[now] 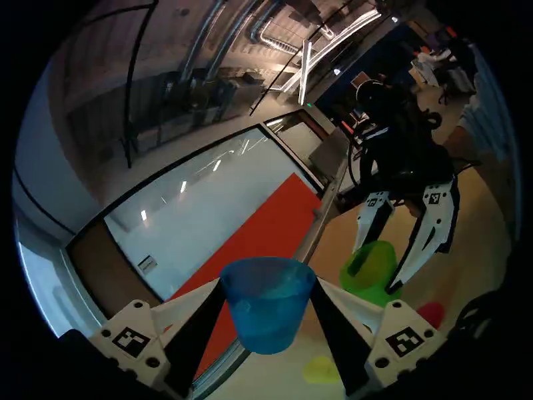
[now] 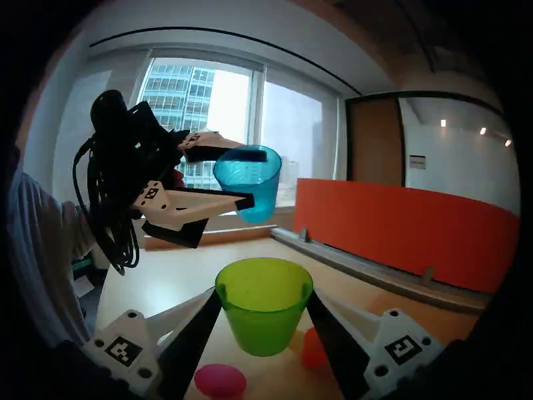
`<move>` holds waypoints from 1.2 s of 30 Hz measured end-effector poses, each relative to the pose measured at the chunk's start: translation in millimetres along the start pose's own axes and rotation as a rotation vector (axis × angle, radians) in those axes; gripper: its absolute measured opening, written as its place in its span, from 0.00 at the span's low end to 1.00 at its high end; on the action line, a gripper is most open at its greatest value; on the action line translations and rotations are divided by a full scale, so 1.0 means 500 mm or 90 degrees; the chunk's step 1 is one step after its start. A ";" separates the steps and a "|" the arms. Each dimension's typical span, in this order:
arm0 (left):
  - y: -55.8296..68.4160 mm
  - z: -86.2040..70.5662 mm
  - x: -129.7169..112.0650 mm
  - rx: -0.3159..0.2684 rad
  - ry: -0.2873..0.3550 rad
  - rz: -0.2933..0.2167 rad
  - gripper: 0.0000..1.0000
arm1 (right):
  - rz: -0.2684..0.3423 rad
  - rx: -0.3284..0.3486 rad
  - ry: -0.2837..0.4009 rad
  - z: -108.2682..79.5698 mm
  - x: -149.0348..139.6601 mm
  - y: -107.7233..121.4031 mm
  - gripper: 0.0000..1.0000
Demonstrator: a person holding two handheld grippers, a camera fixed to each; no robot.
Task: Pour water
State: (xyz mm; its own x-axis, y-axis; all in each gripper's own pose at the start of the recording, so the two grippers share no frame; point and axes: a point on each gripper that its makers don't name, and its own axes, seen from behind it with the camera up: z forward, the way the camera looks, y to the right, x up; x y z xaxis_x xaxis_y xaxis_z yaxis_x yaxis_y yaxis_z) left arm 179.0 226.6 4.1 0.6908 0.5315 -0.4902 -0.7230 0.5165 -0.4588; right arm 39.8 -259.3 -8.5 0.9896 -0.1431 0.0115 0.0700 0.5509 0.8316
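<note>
In the left gripper view my left gripper (image 1: 266, 313) is shut on a translucent blue cup (image 1: 268, 303), held tilted well above the wooden table (image 1: 466, 220). Farther off, my right gripper (image 1: 386, 260) grips a green cup (image 1: 370, 264). In the right gripper view my right gripper (image 2: 263, 317) is shut on the upright green cup (image 2: 264, 303) just over the table (image 2: 166, 280). The blue cup (image 2: 250, 180) hangs higher and behind it, clamped in my left gripper (image 2: 233, 177), with a sleeved arm (image 2: 40, 253) at the left.
A pink round piece (image 2: 220, 381) and a red one (image 2: 313, 348) lie on the table under the green cup. A yellow piece (image 1: 321, 370) and a red piece (image 1: 432, 313) lie there too. An orange partition (image 2: 413, 227) runs along the table's far side, with windows (image 2: 200, 100) behind.
</note>
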 end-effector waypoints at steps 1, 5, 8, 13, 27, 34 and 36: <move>0.001 0.001 0.002 0.000 -0.001 0.007 0.87 | 0.000 0.002 0.001 0.002 0.001 -0.003 0.90; 0.004 0.005 0.008 -0.001 -0.003 0.033 0.87 | 0.002 0.010 0.004 0.011 0.004 -0.015 0.90; 0.003 0.009 0.011 0.000 -0.005 0.051 0.87 | 0.001 0.016 0.004 0.018 0.004 -0.022 0.90; -0.003 0.015 0.015 0.006 -0.006 0.079 0.87 | 0.000 0.024 0.003 0.028 0.001 -0.032 0.90; -0.006 0.025 0.026 0.011 -0.007 0.141 0.87 | -0.002 0.035 0.001 0.046 -0.007 -0.044 0.90; -0.005 0.026 0.026 0.014 -0.009 0.167 0.87 | -0.006 0.036 0.001 0.044 -0.005 -0.046 0.90; -0.007 0.025 0.028 0.016 -0.009 0.174 0.87 | -0.006 0.036 0.001 0.043 -0.004 -0.046 0.90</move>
State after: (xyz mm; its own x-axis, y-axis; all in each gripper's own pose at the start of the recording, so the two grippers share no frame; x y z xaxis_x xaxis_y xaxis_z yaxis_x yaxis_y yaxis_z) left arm 191.3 240.8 8.3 0.4708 0.6624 -0.5827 -0.8820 0.3693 -0.2929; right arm 33.5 -289.4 -15.4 0.9891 -0.1471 0.0022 0.0727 0.5017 0.8620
